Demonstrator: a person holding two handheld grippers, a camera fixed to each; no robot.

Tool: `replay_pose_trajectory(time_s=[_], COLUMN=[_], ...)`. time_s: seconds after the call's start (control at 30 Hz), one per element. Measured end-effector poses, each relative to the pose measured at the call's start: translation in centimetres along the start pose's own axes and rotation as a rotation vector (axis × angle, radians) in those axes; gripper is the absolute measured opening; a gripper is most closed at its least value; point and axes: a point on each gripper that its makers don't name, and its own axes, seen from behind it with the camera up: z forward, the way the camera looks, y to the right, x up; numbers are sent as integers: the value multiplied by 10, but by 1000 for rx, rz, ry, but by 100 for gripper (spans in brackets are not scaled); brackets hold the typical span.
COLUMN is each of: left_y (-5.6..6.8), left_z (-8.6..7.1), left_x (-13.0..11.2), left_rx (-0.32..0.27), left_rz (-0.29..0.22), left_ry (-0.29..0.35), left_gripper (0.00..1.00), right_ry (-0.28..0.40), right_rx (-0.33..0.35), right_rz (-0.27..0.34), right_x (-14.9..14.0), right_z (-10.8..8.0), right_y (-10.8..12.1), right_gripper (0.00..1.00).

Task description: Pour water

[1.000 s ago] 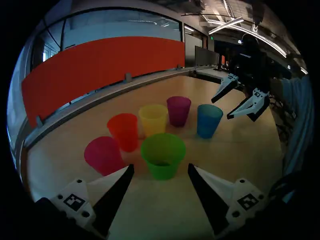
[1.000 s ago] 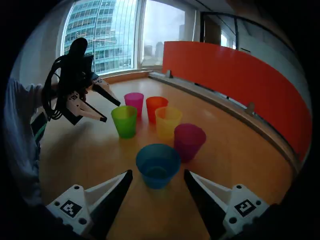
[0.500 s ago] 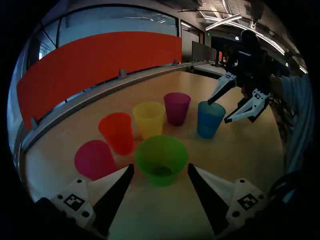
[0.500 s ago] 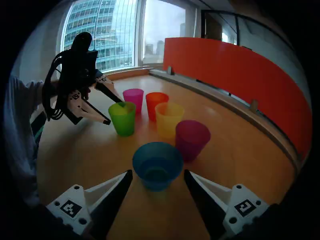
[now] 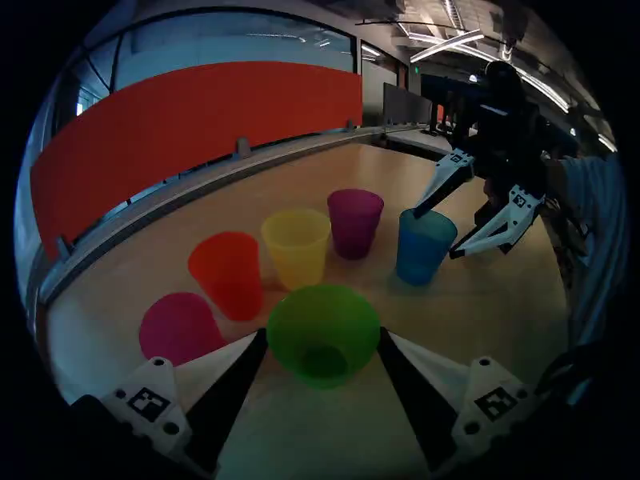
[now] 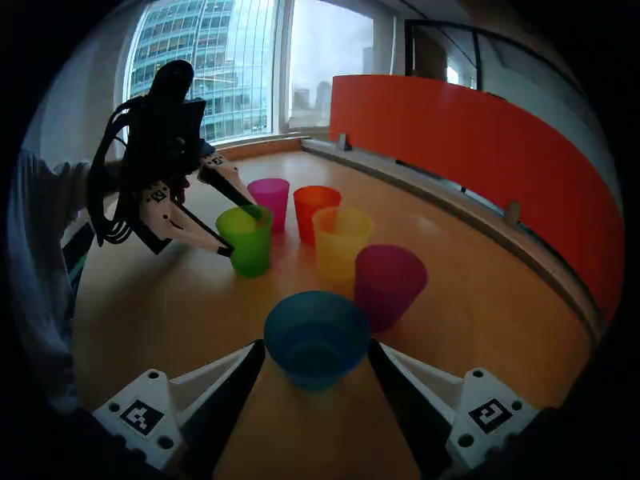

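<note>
Six coloured plastic cups stand upright in a cluster on a wooden table (image 5: 480, 304). The green cup (image 5: 323, 336) sits between the fingertips of my left gripper (image 5: 320, 332), which is open with a finger on each side of the rim. The blue cup (image 6: 316, 340) sits the same way inside my open right gripper (image 6: 314, 344). Across the table the right gripper (image 5: 434, 234) straddles the blue cup (image 5: 422, 248); the left gripper (image 6: 242, 234) straddles the green cup (image 6: 250, 244). I cannot tell whether either cup holds water.
Yellow (image 5: 296, 248), purple (image 5: 354, 222), orange (image 5: 227, 274) and pink (image 5: 180, 330) cups stand close behind the green one. An orange partition (image 5: 200, 120) runs along the table's far edge. Windows (image 6: 208, 72) lie behind the left gripper. A sleeve (image 6: 40, 264) is at the left.
Both grippers have moved forward: the green cup now lies between the left fingers and the blue cup between the right fingers. The cups have stayed in place.
</note>
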Motion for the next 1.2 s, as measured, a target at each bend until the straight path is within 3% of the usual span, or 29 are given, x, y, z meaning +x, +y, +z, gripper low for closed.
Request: replay_pose_trajectory(time_s=[0.33,0.47,1.0,1.2], left_y=[1,1,4,4], left_z=[6,7,7,7], left_x=[1,1,1,1], left_rx=[-1,1,-9,-8], left_rz=[3,12,16,11], left_ry=[-9,-10,-17,-17], left_gripper=[99,89,88,89], right_ry=[2,3,9,10], right_rx=[3,4,6,2], right_rz=[0,-1,6,7], right_x=[1,1,3,2], right_z=[4,4,12,16], right_y=[0,0,-3,-2], right_gripper=[100,100,100,93])
